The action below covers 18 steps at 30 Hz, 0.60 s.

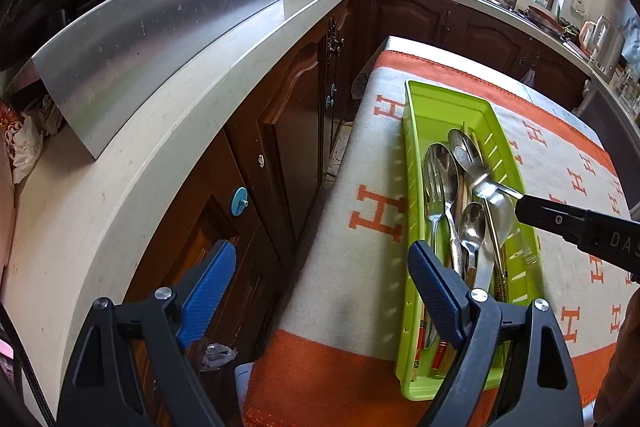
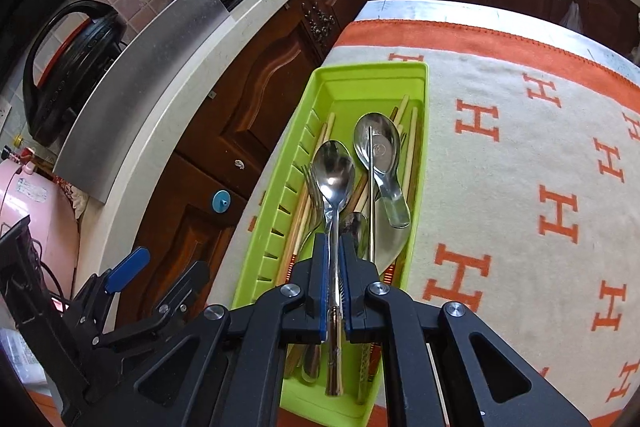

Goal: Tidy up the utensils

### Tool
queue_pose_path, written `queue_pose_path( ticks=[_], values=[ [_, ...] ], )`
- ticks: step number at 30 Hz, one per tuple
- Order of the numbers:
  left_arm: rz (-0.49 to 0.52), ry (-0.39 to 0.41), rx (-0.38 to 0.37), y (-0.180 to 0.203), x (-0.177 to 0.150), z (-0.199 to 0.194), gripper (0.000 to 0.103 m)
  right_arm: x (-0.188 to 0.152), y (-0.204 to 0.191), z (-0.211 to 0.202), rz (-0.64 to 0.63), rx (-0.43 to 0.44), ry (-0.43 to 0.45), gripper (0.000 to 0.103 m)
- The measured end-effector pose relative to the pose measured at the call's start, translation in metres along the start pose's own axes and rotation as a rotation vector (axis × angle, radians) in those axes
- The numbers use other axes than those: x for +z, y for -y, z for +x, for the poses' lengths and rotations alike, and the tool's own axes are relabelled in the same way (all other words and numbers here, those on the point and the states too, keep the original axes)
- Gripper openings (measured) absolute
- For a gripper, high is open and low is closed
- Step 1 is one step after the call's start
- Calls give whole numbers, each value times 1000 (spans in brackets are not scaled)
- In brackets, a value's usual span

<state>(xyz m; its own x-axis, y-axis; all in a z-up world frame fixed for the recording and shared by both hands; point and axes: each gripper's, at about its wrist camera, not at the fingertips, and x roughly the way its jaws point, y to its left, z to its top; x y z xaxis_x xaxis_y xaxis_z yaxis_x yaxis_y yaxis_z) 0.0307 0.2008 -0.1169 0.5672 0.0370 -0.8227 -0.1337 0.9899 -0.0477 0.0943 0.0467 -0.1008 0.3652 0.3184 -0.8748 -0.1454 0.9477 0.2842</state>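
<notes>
Two grippers work over a lime-green utensil tray [image 2: 416, 99] that lies on a cream cloth [image 2: 520, 155] with an orange border and rows of orange letters "H". In the left wrist view, the white letters "DAS" read on the black body of the right gripper [image 1: 520, 205], which enters from three o'clock; the rest of the word is cut off.

The tray is long and narrow, with slotted side walls, and sits near the cloth's edge beside the dark wooden cabinets [image 2: 256, 99]. Inside it lie wooden chopsticks [image 2: 404, 109], a fork [image 2: 314, 187], a small spoon [image 1: 472, 227], and a broad metal soup spoon [image 2: 378, 143] with a stamped mark in its bowl too small to read, its bowl toward twelve o'clock.

The right gripper [image 2: 334, 251] is clamped on the handle of a shiny steel spoon [image 2: 333, 169], whose oval bowl points to twelve o'clock over the tray. The left gripper [image 1: 320, 267] has its blue-padded fingers [image 1: 212, 283] spread wide and holds nothing, one finger at the tray's near end at five o'clock.
</notes>
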Motion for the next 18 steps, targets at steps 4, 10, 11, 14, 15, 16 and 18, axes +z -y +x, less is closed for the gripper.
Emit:
queue_pose_path(
  ticks=[4, 10, 11, 14, 15, 16, 18],
  values=[
    [-4, -5, -6, -1, -1, 0, 87, -2, -1, -4, -21, -22, 28, 18],
    [8, 1, -16, 5, -1, -4, 87, -13, 2, -24, -65, -60, 65, 20],
    [12, 3, -19, 6, -2, -5, 87, -15, 4, -28, -67, -65, 67, 21],
    [25, 7, -24, 12, -3, -10, 87, -22, 12, -39, -72, -86, 81, 22],
    [29, 6, -25, 14, -4, -12, 87, -25, 15, -43, -74, -95, 91, 22],
    [32, 5, -26, 16, -4, -14, 89, -28, 18, -48, -77, -106, 101, 22],
    [36, 0, -31, 21, -5, -17, 93, -33, 24, -57, -84, -120, 113, 22]
  ],
)
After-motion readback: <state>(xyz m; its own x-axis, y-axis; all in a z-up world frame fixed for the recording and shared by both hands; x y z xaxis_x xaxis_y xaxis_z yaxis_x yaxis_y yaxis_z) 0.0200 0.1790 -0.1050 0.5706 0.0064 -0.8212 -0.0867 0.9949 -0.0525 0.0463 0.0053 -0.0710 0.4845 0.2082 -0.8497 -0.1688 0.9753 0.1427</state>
